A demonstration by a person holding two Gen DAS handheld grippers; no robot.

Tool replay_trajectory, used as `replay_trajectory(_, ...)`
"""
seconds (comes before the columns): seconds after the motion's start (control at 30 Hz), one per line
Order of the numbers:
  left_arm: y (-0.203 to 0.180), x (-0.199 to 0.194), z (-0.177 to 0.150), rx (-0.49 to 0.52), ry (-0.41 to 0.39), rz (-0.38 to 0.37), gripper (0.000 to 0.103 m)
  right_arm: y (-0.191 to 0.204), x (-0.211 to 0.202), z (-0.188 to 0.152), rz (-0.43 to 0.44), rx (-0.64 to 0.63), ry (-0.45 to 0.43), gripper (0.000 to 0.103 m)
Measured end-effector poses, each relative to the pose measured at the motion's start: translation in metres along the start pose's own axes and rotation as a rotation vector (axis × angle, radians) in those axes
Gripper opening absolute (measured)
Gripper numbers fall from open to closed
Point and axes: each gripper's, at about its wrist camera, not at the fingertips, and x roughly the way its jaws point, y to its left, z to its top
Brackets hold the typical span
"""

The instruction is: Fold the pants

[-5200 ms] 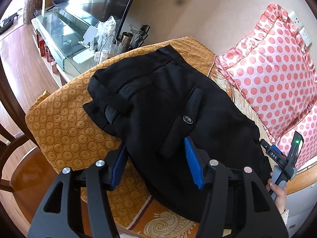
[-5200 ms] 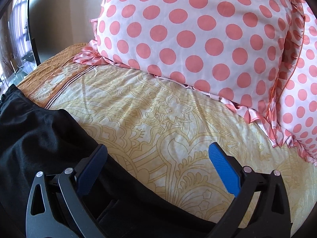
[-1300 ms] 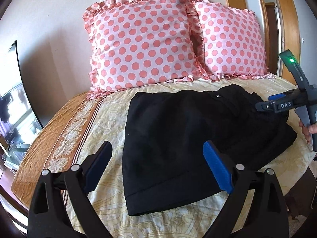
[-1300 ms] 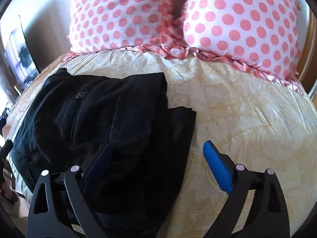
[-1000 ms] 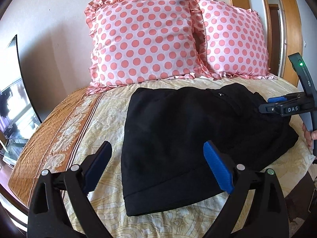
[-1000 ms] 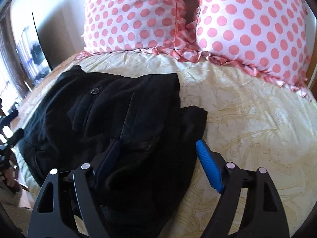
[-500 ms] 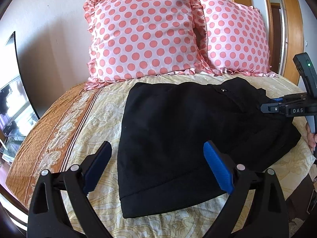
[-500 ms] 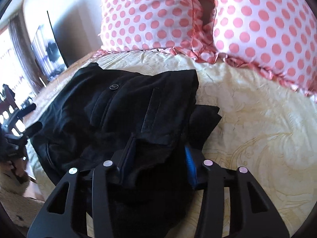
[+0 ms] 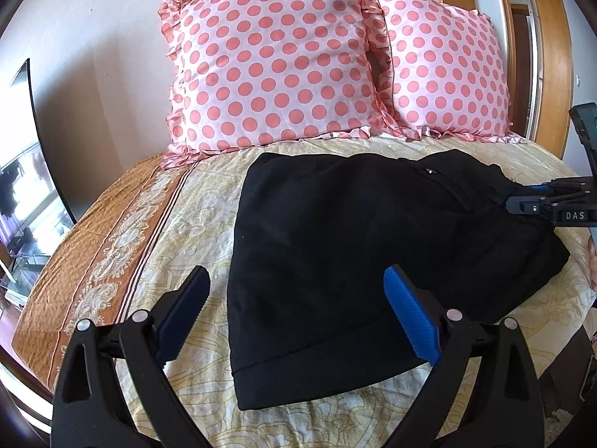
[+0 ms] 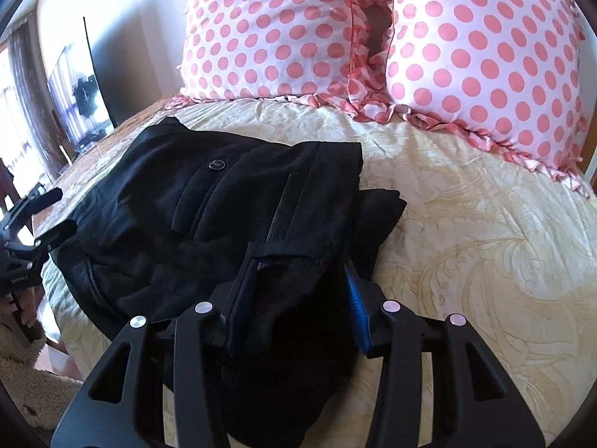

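Black folded fabric pants (image 9: 358,246) are lying across the cream patterned bedspread (image 9: 194,231), near its front edge, below two pink polka-dot pillows (image 9: 276,63). Having just closed, the right gripper (image 10: 298,283) is pinching a bunched fold of the pants. Left gripper (image 9: 298,313) is hovering, fingers spread wide, holding nothing.

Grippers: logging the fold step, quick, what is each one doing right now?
Left gripper: open, empty, above the black pants.
Right gripper: its fingers have just closed onto a bunched edge of the pants.
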Motion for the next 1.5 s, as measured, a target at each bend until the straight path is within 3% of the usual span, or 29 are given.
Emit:
replay_trajectory(0.07, 0.000, 0.001, 0.000, 0.002, 0.001, 0.000, 0.094, 0.001, -0.002, -0.003, -0.001, -0.006, -0.005, 0.047)
replay_trajectory(0.23, 0.000, 0.003, 0.000, -0.001, 0.005, -0.001, 0.094, 0.010, -0.006, -0.005, -0.044, -0.044, -0.017, 0.031)
replay_trajectory(0.83, 0.001, 0.005, 0.000, -0.002, 0.013, 0.003, 0.095, 0.025, -0.004, -0.011, -0.140, -0.136, -0.053, 0.030)
replay_trajectory(1.0, 0.002, 0.006, -0.001, -0.003, 0.012, 0.003, 0.095, 0.043, -0.006, -0.016, -0.219, -0.205, -0.069, 0.019)
replay_trajectory(1.3, 0.008, 0.002, -0.002, -0.016, -0.003, 0.015, 0.095, 0.044, -0.041, -0.023, -0.193, -0.081, -0.147, 0.013)
replay_trajectory(1.5, 0.023, 0.004, 0.003, -0.045, -0.004, 0.027, 0.097, 0.027, -0.034, -0.046, -0.145, 0.086, -0.084, 0.014)
